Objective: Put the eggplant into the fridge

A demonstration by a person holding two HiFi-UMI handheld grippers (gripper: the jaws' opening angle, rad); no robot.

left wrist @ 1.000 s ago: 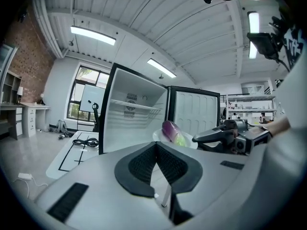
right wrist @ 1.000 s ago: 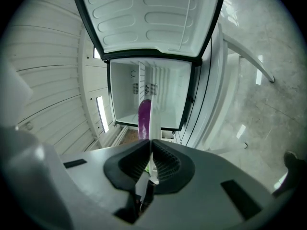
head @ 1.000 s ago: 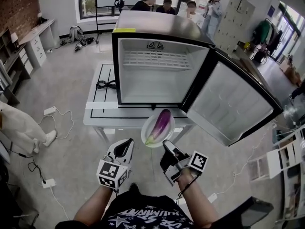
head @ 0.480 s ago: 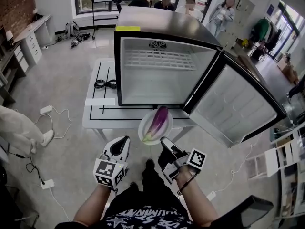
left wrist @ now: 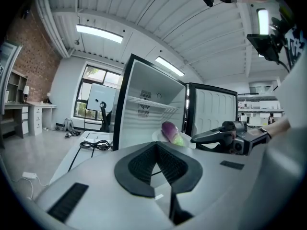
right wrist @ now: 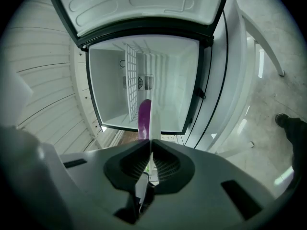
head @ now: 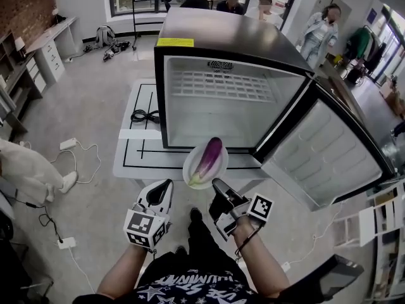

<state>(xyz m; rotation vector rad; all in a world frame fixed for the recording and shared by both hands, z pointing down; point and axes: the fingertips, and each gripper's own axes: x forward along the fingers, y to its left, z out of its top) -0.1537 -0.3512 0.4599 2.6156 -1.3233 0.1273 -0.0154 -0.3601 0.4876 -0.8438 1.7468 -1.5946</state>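
Observation:
A purple eggplant (head: pixel 209 158) with a green stem end lies on a white plate (head: pixel 192 171). My right gripper (head: pixel 218 185) is shut on the plate's near rim and holds it level in front of the open fridge (head: pixel 224 109). In the right gripper view the plate (right wrist: pixel 154 121) shows edge-on between the jaws, with the eggplant (right wrist: pixel 144 118) beside it. The fridge is empty, with one wire shelf (head: pixel 218 85); its door (head: pixel 329 160) swings out to the right. My left gripper (head: pixel 161 188) hangs left of the plate, shut and empty. In its own view, the eggplant (left wrist: pixel 169 129) lies beyond its tips.
The fridge stands on a white table (head: pixel 136 154) that also bears a coiled black cable (head: pixel 143 115). Several people stand behind the fridge. Cables and a power strip (head: pixel 66 144) lie on the floor at left. A desk and drawers (head: pixel 47 59) line the left wall.
The plate with the eggplant has come a little closer to the fridge opening, and the fridge looms larger in view. The left gripper has kept its place beside the plate.

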